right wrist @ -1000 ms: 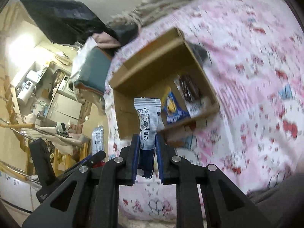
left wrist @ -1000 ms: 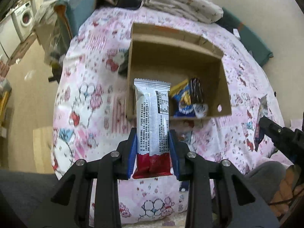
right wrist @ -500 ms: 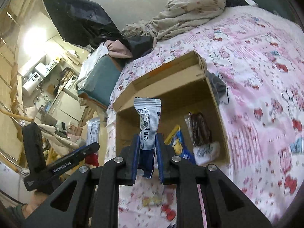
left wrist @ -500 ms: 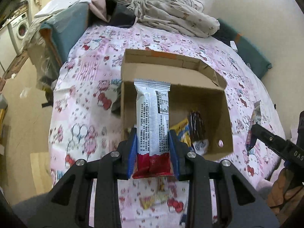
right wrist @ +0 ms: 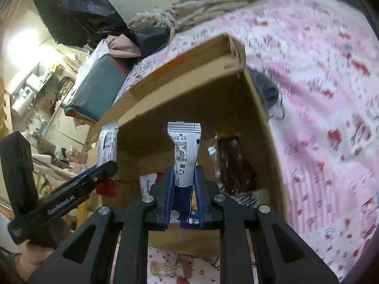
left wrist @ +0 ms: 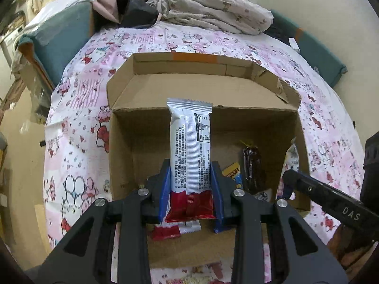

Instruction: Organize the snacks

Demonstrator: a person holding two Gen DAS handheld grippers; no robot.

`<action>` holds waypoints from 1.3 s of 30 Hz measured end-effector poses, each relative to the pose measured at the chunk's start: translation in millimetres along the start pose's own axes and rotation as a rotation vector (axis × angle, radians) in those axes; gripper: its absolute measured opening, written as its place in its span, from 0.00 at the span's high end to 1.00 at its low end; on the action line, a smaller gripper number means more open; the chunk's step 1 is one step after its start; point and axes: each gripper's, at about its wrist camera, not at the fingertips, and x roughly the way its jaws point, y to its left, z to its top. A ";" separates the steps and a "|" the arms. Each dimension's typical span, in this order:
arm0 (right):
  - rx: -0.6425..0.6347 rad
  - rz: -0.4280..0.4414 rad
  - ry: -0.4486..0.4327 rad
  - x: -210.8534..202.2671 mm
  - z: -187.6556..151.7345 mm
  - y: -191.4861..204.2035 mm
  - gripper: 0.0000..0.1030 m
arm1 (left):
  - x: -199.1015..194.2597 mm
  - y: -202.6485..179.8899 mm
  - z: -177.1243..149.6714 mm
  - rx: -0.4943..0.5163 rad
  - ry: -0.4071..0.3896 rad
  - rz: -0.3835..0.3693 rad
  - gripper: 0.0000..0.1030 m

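Note:
An open cardboard box (left wrist: 165,85) lies on the bed. My left gripper (left wrist: 190,184) is shut on a white and red snack bar (left wrist: 190,146), held upright over the box's inside. My right gripper (right wrist: 184,184) is shut on a narrower white and blue packet (right wrist: 184,149), also over the box. Inside the box lie a dark brown wrapped snack (left wrist: 252,165), a yellow and blue packet (left wrist: 233,172) and a red and white packet (left wrist: 165,233). The right gripper's black finger (left wrist: 319,194) enters the left wrist view from the right.
The bed has a pink cartoon-print sheet (left wrist: 78,118). A crumpled blanket (left wrist: 213,7) and a teal cushion (left wrist: 61,33) sit at its far end. A small packet (right wrist: 163,269) lies on the sheet in front of the box. The floor drops away at the left.
Both grippers have moved forward and down to hang over the box, which now fills both views. Each still holds its packet the same way.

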 end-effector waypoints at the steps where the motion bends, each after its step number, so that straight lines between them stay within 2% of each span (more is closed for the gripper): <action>1: -0.006 -0.007 0.004 1.3 -1.0 0.3 0.82 | 3.6 -0.8 -1.0 0.011 0.000 0.013 0.73; 6: -0.024 -0.019 -0.003 0.3 -3.3 3.3 0.82 | 14.4 1.0 -1.5 -0.015 0.031 -0.001 0.73; 13: -0.021 -0.015 -0.010 -0.1 -1.8 4.1 0.82 | 12.6 -3.7 -3.9 0.016 0.009 0.021 0.73; 23: 0.011 0.033 -0.039 -5.2 0.9 3.0 0.79 | 7.1 -3.8 -9.9 0.012 0.015 0.003 0.70; 24: 0.013 0.040 -0.045 -6.5 1.7 3.0 0.79 | 5.7 -4.5 -9.9 0.013 0.013 0.005 0.66; 25: 0.015 0.042 -0.049 -7.6 2.2 2.8 0.78 | 3.9 -5.3 -9.6 0.017 0.007 0.005 0.58; 26: 0.017 0.044 -0.054 -8.8 2.7 2.4 0.74 | 2.1 -5.5 -9.4 0.018 0.000 0.011 0.52; 27: 0.021 0.047 -0.059 -10.0 3.1 1.7 0.70 | 0.3 -5.1 -9.3 0.015 -0.009 0.021 0.42; 28: 0.029 0.049 -0.061 -11.2 3.6 0.4 0.55 | -2.0 -3.9 -8.9 0.010 -0.021 0.031 0.33; 29: 0.042 0.053 -0.067 -12.8 4.0 -1.4 0.38 | -3.7 -2.3 -8.1 0.006 -0.029 0.033 0.29; 30: 0.053 0.055 -0.078 -14.9 4.1 -2.6 0.34 | -5.0 -0.6 -7.8 -0.001 -0.032 0.028 0.20; 31: 0.059 0.056 -0.095 -17.9 3.9 -3.5 0.33 | -5.9 1.4 -7.5 -0.010 -0.032 0.024 0.17; 33: 0.058 0.054 -0.099 -20.1 5.0 -4.1 0.33 | -7.7 5.8 -7.9 -0.029 -0.031 0.021 0.12; 39: 0.073 0.054 -0.095 -28.4 0.8 -4.2 0.33 | -20.1 17.1 -11.2 -0.070 -0.023 0.010 0.12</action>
